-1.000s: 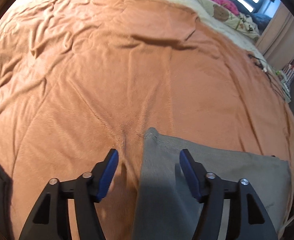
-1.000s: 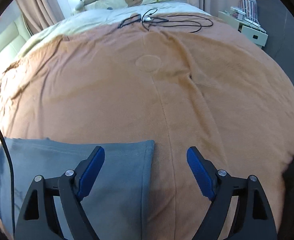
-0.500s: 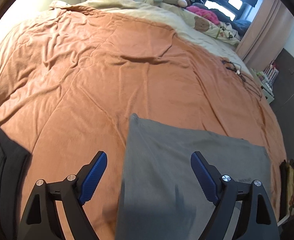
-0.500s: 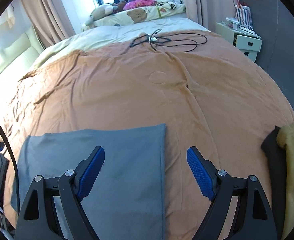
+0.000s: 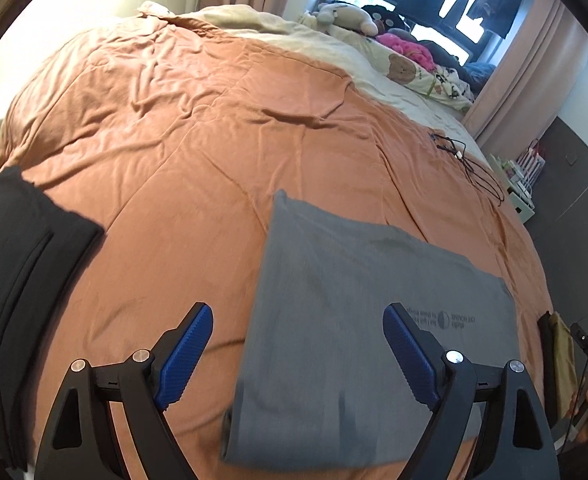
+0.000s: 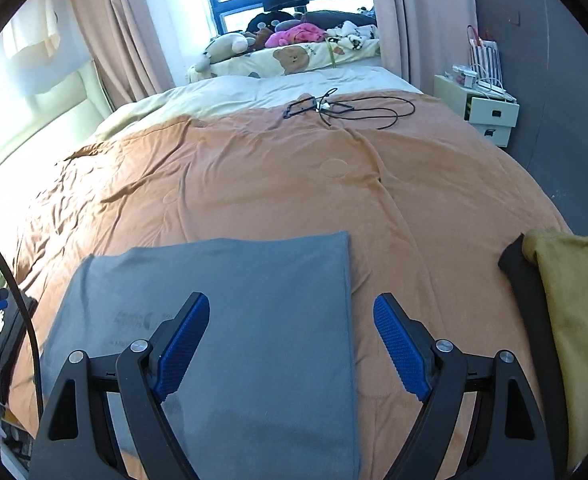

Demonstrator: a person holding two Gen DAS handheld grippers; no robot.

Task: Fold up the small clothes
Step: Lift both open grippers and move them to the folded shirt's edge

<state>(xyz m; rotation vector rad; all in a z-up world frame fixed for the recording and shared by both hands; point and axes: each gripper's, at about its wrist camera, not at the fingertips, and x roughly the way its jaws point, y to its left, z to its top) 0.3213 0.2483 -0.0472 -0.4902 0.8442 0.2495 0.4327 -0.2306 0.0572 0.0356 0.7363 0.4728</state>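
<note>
Folded shirt [image 6: 230, 320] flat on the bed [image 6: 294, 184], near its front edge. Folded stack [image 5: 18, 272] to the left, clothes pile [image 6: 566, 320] to the right, both apart from it. Cable [image 6: 350, 110] farther back; plush toys [image 6: 278, 40] behind, by the window.

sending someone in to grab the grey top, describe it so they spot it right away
On the big bed with the orange-brown blanket, look at the near edge, away from the window. The grey top lies flat there, folded into a neat rectangle with small faint print. It sits between a black garment with a paw print on one side and a mustard-yellow garment on the other.
</note>
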